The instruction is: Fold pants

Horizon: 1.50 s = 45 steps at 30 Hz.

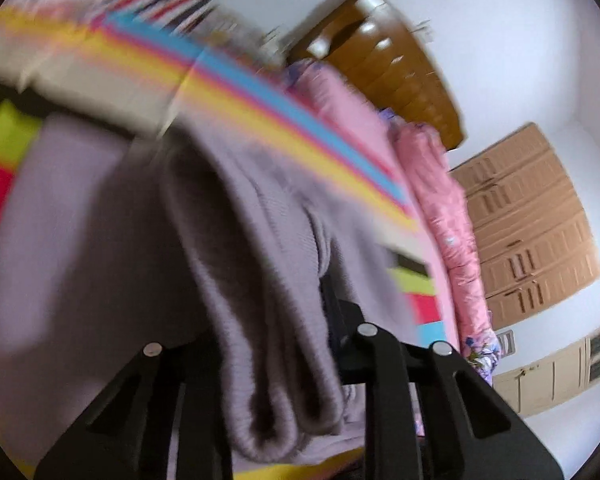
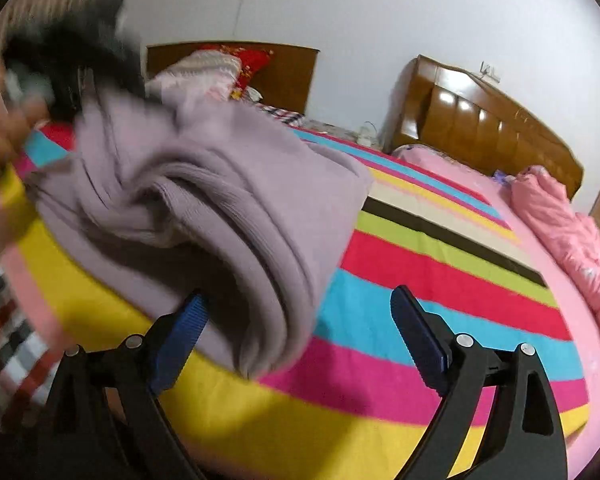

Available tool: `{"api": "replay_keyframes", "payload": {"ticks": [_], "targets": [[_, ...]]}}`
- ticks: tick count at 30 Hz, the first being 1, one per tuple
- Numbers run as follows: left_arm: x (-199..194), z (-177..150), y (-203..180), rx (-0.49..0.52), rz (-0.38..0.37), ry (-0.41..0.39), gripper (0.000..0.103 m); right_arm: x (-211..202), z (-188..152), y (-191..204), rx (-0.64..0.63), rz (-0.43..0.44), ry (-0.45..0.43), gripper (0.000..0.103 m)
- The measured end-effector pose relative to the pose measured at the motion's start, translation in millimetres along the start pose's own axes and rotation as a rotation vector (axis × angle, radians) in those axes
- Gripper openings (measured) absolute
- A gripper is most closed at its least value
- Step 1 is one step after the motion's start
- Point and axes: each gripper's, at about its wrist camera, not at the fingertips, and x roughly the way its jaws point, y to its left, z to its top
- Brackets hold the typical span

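The lilac knit pants (image 1: 236, 264) are bunched in folds and hang lifted above the striped bedspread (image 1: 260, 112). In the left wrist view the cloth fills the space between the black fingers, and my left gripper (image 1: 268, 360) is shut on it. In the right wrist view the same pants (image 2: 204, 208) hang at the left, held up by the blurred left gripper (image 2: 72, 68) at the top left. My right gripper (image 2: 300, 332) is open, with blue pads (image 2: 416, 332) wide apart. The cloth's lower fold hangs by its left pad. Both views are motion-blurred.
The bed has a multicoloured striped spread (image 2: 420, 280). A pink quilt (image 2: 572, 232) lies along its right side, by a brown wooden headboard (image 2: 492, 128). A pile of bedding (image 2: 220, 68) lies at the far end. A wardrobe (image 1: 532, 224) stands against the wall.
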Motion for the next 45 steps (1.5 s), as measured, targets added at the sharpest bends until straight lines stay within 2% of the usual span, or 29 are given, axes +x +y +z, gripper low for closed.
{"api": "replay_keyframes", "payload": {"ticks": [2, 3, 6, 9, 12, 13, 14, 15, 16, 19, 24, 25, 27, 29, 30, 31, 33, 34, 36, 39, 41, 42, 43, 44, 45], "targets": [[-30, 14, -25, 0.053, -0.033, -0.061, 0.021, 14, 0, 7, -0.037, -0.055, 0.027, 0.087], [-46, 18, -33, 0.083, -0.034, -0.086, 0.021, 15, -1, 7, -0.029, -0.05, 0.034, 0.087], [-80, 22, -24, 0.096, 0.003, -0.151, 0.021, 10, -8, 6, -0.04, -0.064, 0.023, 0.087], [-91, 0, 49, -0.05, 0.051, -0.157, 0.022, 9, -11, 9, -0.067, -0.063, 0.004, 0.088], [-64, -34, 122, -0.203, 0.093, -0.091, 0.022, 12, -15, 7, -0.066, -0.05, -0.009, 0.088], [-59, -42, 135, -0.226, 0.053, -0.102, 0.022, 13, -15, 7, -0.059, -0.043, -0.008, 0.088], [-62, -49, 147, -0.246, -0.04, -0.152, 0.022, 13, -15, 5, -0.057, -0.037, -0.004, 0.088], [-65, -51, 150, -0.26, -0.064, -0.168, 0.022, 13, -13, 6, -0.066, -0.037, -0.003, 0.088], [-67, -52, 148, -0.258, -0.054, -0.173, 0.022, 13, -13, 7, -0.077, -0.043, -0.003, 0.088], [-71, -48, 129, -0.209, 0.019, -0.195, 0.022, 13, -12, 8, -0.071, -0.044, 0.004, 0.089], [-94, -50, 93, -0.129, 0.016, -0.239, 0.022, 12, -11, 7, -0.068, -0.034, 0.016, 0.089], [-89, -48, 95, -0.134, 0.024, -0.226, 0.025, 13, -12, 7, -0.064, -0.03, 0.015, 0.089], [-73, -54, 123, -0.189, 0.079, -0.169, 0.032, 14, -13, 5, -0.059, -0.021, 0.013, 0.089], [-73, -65, 144, -0.228, -0.031, -0.201, 0.033, 13, -12, 6, -0.07, -0.022, 0.013, 0.089], [-78, -68, 145, -0.238, -0.046, -0.217, 0.039, 13, -12, 6, -0.076, -0.022, 0.015, 0.089], [-85, -69, 144, -0.241, -0.032, -0.246, 0.053, 13, -11, 5, -0.078, -0.017, 0.018, 0.089], [-114, -74, 130, -0.227, 0.093, -0.353, 0.078, 8, -10, 2, -0.082, 0.027, 0.029, 0.089], [-129, -77, 116, -0.188, 0.15, -0.402, 0.079, 2, -9, 0, -0.088, 0.074, 0.026, 0.089], [-144, -78, 89, -0.09, 0.162, -0.429, 0.079, -17, -11, -7, -0.097, 0.21, -0.012, 0.086], [-144, -81, 50, 0.028, 0.151, -0.383, 0.079, -43, -6, -21, -0.029, 0.366, -0.092, 0.074], [-136, -88, 41, 0.027, 0.144, -0.364, 0.076, -46, 5, -17, -0.008, 0.437, -0.117, 0.062], [-133, -91, 43, 0.011, 0.119, -0.359, 0.072, -46, 13, -11, -0.018, 0.457, -0.123, 0.059], [-129, -95, 48, -0.013, 0.084, -0.355, 0.065, -46, 20, -1, -0.036, 0.481, -0.134, 0.053], [-123, -95, 53, -0.035, 0.075, -0.352, 0.061, -47, 29, 10, -0.058, 0.516, -0.146, 0.049], [-118, -100, 59, -0.059, 0.079, -0.345, 0.053, -45, 39, 27, -0.092, 0.573, -0.153, 0.047]]}}
